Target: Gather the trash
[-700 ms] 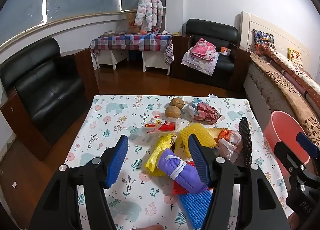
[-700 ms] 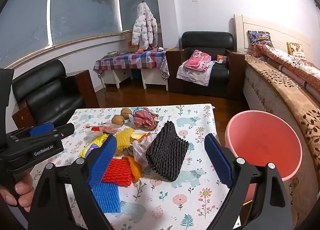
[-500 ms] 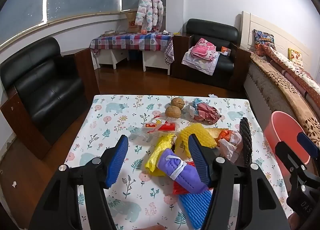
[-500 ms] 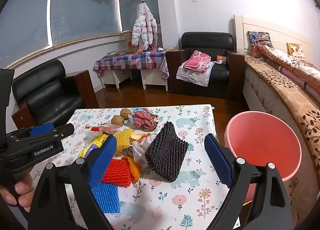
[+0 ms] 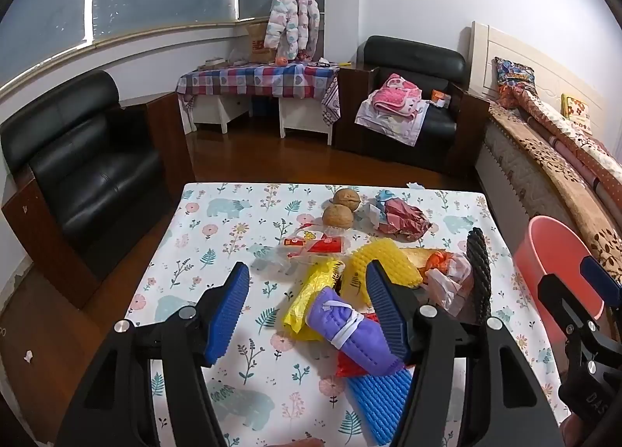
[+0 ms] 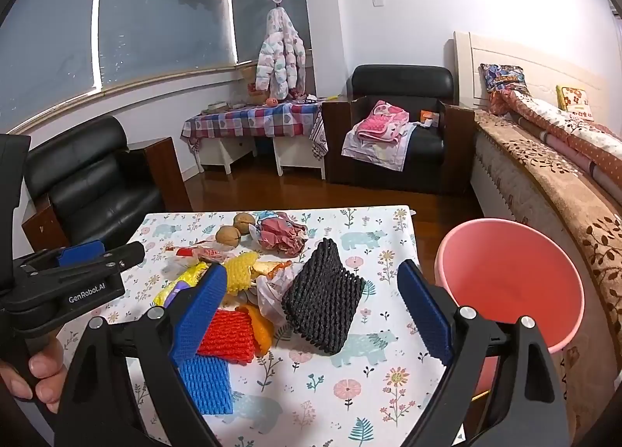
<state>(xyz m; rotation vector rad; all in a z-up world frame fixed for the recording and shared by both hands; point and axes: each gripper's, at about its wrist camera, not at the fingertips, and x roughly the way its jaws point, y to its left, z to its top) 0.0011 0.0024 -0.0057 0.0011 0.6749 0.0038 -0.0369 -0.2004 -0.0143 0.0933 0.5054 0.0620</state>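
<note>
Above the table [image 6: 350,388], both jaws gape over trash [image 6: 322,303].

Bare tablecloth [image 5: 217,237] lies left of the litter pile and offers open passage for the left gripper [image 5: 307,309], whose jaws stand apart. The purple rolled item [image 5: 350,334] and yellow bag [image 5: 311,291] lie directly between those jaws. On the right side, the black foam net [image 6: 322,303] stands tilted in the path of the right gripper [image 6: 311,311] (jaws wide apart). Open cloth separates the net from the table edge; the pink bin [image 6: 509,280] appears to stand just beyond it.
</note>
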